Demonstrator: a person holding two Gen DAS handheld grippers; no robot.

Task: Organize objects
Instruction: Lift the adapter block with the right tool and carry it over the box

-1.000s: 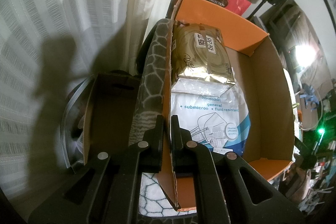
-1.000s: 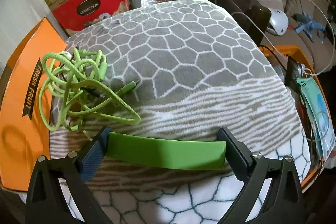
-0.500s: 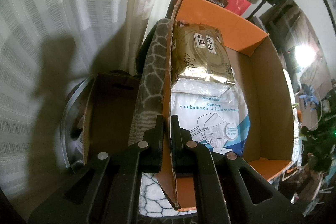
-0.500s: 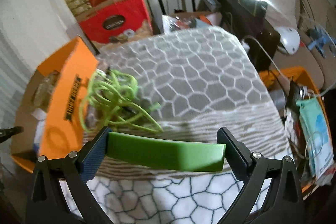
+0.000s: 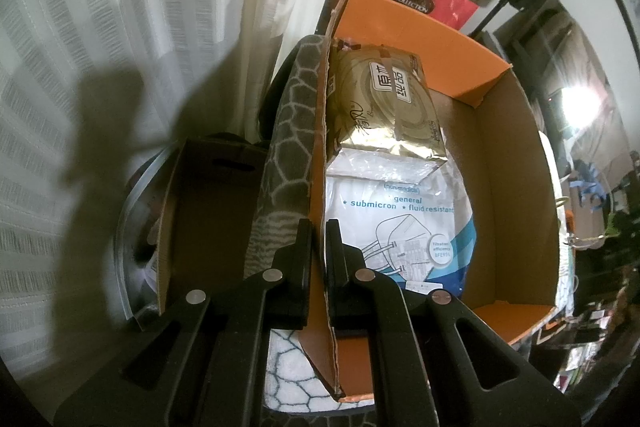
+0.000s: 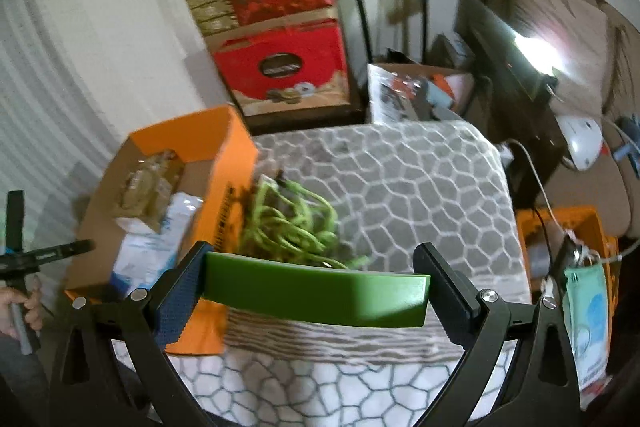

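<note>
- The left wrist view shows the left gripper [image 5: 318, 243] clenched on the side wall of the orange cardboard box [image 5: 512, 163], one finger outside, one inside.
- Only this view shows the box's contents sharply: a gold foil packet [image 5: 384, 103] lying partly over a white mask packet [image 5: 400, 215] on the floor of the box.
- The right wrist view alone shows the right gripper [image 6: 316, 285] grasping a flat green block [image 6: 316, 293] by its ends, above the patterned blanket [image 6: 400, 179].
- There too, a tangled green cable [image 6: 292, 227] lies on the blanket just beside the box [image 6: 234, 163]; blur leaves it unclear whether they touch.
- A hand [image 6: 24, 307] shows at that view's left edge.
</note>
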